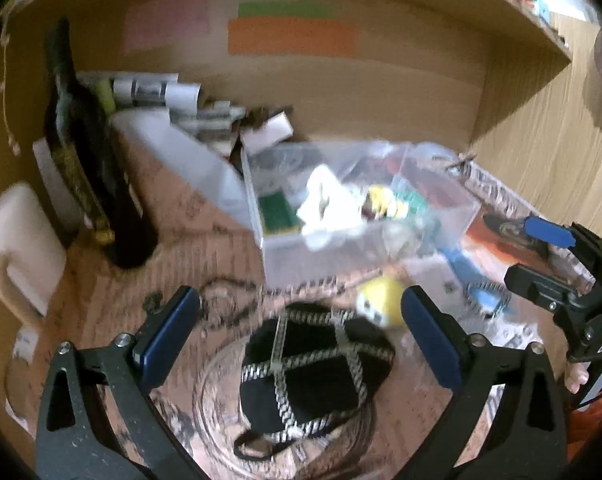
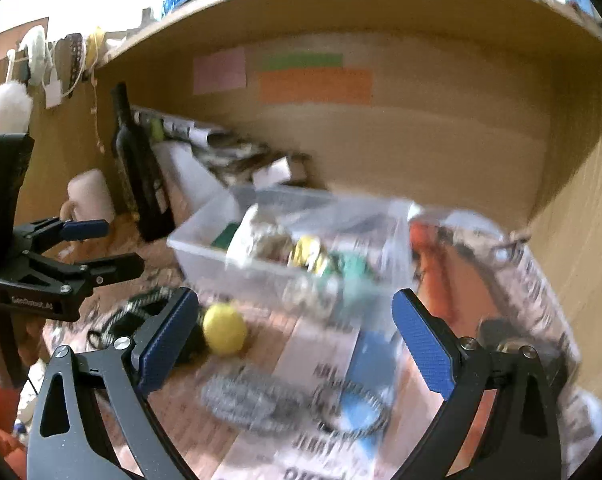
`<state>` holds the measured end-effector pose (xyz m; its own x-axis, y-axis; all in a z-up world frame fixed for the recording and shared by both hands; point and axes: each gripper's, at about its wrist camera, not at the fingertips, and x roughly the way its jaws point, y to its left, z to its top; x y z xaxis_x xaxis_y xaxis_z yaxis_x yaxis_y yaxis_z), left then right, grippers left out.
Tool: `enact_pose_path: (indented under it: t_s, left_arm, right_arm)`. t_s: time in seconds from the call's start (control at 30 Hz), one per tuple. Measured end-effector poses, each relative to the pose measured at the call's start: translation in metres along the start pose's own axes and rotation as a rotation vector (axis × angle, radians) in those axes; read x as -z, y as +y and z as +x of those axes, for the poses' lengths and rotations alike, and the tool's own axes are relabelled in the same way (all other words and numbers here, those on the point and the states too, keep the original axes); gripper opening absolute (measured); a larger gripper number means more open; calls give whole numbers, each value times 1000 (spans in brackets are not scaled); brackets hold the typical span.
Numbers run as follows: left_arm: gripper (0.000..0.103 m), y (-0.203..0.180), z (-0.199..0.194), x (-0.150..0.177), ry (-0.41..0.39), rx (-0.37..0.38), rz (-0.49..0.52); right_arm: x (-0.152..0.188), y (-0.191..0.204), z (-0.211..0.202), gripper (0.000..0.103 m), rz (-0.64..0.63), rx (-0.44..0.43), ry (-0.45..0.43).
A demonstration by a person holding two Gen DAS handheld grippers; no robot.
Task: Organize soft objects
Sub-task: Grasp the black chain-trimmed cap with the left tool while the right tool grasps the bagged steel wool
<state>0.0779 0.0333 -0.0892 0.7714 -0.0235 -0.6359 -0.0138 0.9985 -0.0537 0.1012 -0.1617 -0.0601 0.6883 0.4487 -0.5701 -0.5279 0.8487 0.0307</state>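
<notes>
A clear plastic box [image 1: 365,240] holds several soft items and also shows in the right wrist view [image 2: 237,256]. A black pouch wrapped in striped cord [image 1: 313,376] lies just ahead of my left gripper [image 1: 301,328], whose jaws are wide open and empty above it. A yellow soft ball [image 1: 381,300] lies beside the pouch; it also shows in the right wrist view [image 2: 225,330]. My right gripper [image 2: 297,336] is open and empty, in front of the box. A grey scrubby pad [image 2: 245,400] lies below it. Both views are motion-blurred.
A dark bottle [image 1: 89,172] and a white mug [image 1: 21,240] stand at the left. A white container [image 1: 189,160] and rolled papers [image 1: 157,88] lie behind the box. Printed paper [image 2: 321,420] covers the desk. A shelf [image 1: 521,20] hangs overhead.
</notes>
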Motion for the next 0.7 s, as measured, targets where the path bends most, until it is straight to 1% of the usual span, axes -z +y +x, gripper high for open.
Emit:
enact_pose_path:
  t_s: [0.17, 0.27, 0.43, 0.57, 0.6, 0.63, 0.67, 0.7]
  left_arm:
    - [102, 11, 16, 26, 81, -7, -59]
    - [102, 16, 26, 40, 127, -4, -88]
    - [102, 17, 32, 52, 127, -12, -94]
    - [102, 15, 37, 57, 121, -16, -81]
    - [98, 14, 39, 58, 123, -10, -81]
    - [90, 14, 41, 59, 127, -7, -81]
    - [86, 13, 42, 59, 127, -7, -77]
    - [78, 12, 41, 59, 124, -3, -69]
  right_arm:
    - [28, 4, 16, 97, 36, -27, 104]
    - [41, 9, 23, 97, 50, -48, 148]
    - [54, 16, 31, 96, 36, -89, 213]
    - [58, 16, 40, 81, 41, -97, 254]
    - [59, 15, 42, 78, 49, -95, 260]
    - [59, 14, 44, 76, 54, -93, 266]
    - [60, 14, 45, 71, 58, -93, 269]
    - [60, 13, 45, 68, 62, -92, 271]
